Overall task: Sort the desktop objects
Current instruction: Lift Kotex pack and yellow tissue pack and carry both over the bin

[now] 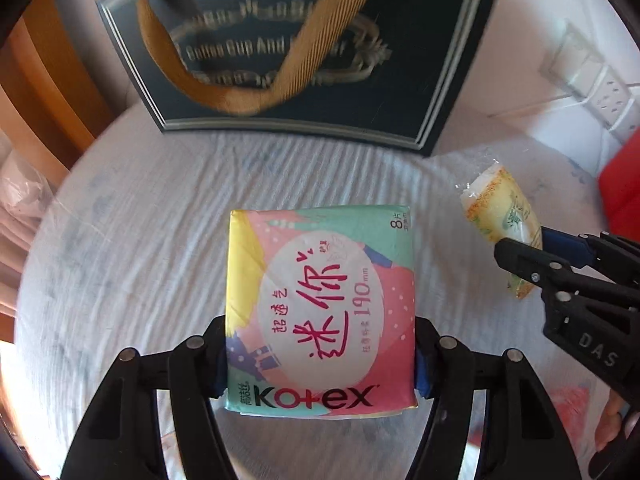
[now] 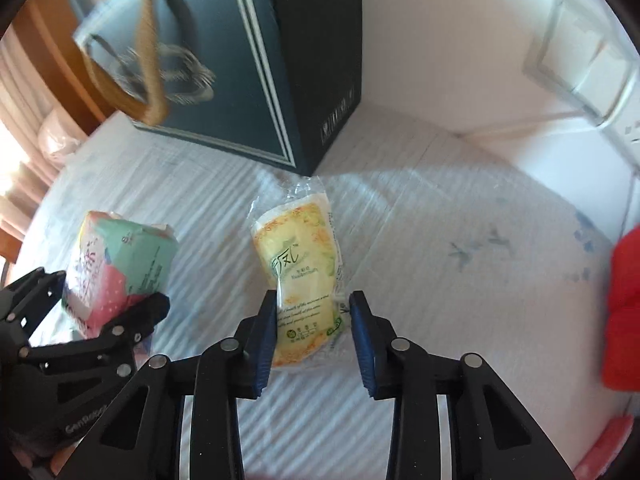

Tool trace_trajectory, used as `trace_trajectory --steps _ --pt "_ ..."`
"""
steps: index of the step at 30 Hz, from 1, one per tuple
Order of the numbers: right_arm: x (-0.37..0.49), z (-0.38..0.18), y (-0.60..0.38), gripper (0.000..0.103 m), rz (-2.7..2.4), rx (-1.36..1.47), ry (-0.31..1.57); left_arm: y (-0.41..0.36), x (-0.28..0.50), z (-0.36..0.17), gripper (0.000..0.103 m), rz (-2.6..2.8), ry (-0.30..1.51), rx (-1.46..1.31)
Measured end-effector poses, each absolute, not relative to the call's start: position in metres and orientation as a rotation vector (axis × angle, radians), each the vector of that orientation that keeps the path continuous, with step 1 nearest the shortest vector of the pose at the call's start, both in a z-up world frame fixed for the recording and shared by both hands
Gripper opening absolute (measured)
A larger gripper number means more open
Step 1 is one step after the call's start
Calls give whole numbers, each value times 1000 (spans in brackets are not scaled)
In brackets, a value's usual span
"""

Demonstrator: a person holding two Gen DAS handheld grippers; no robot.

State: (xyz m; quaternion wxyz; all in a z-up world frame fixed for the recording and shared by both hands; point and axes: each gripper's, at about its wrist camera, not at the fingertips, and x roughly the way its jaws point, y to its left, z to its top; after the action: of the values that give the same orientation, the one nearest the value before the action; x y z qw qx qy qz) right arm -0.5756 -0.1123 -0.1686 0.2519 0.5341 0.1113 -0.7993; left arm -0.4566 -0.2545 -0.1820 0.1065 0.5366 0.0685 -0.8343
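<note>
Room: pale ribbed cloth (image 1: 120, 260) bare to the left of both tools and ahead of them. Far edge closed off by dark blue gift box with tan woven strap (image 1: 400, 80). Right edge taken by red object (image 2: 624, 312), cut off by the frame, kind not readable. White power strip (image 1: 608, 100) beyond, at right. Box lettering blurred, only partly legible.

Pink-and-mint square Kotex pad pack (image 1: 320, 300) mid-cloth, clamped by its two side edges in left gripper (image 1: 320, 360), blue pads pressed in. Tilted in right wrist view; whether clear of the cloth, not certain.

Yellow plastic-wrapped tissue packet (image 2: 304, 280) just right of the pack, apart from it. Lower end gripped in right gripper (image 2: 314, 320): jaws set narrow, one pad flat on the packet, the other at the clear wrap's edge.

Both tools pitched steeply down, side by side. Fingertips of person's hand (image 1: 608, 420) showing under right tool.
</note>
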Motion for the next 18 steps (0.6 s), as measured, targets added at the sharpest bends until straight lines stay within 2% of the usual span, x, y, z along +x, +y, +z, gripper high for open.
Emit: trace_trajectory --steps 11,18 --pt "-471 -24 -96 34 -2283 1202 311 -219 -355 -40 65 -2675 148 1280" --pt "-371 58 -61 34 -2400 1045 288 -178 -271 13 65 -2748 161 1100"
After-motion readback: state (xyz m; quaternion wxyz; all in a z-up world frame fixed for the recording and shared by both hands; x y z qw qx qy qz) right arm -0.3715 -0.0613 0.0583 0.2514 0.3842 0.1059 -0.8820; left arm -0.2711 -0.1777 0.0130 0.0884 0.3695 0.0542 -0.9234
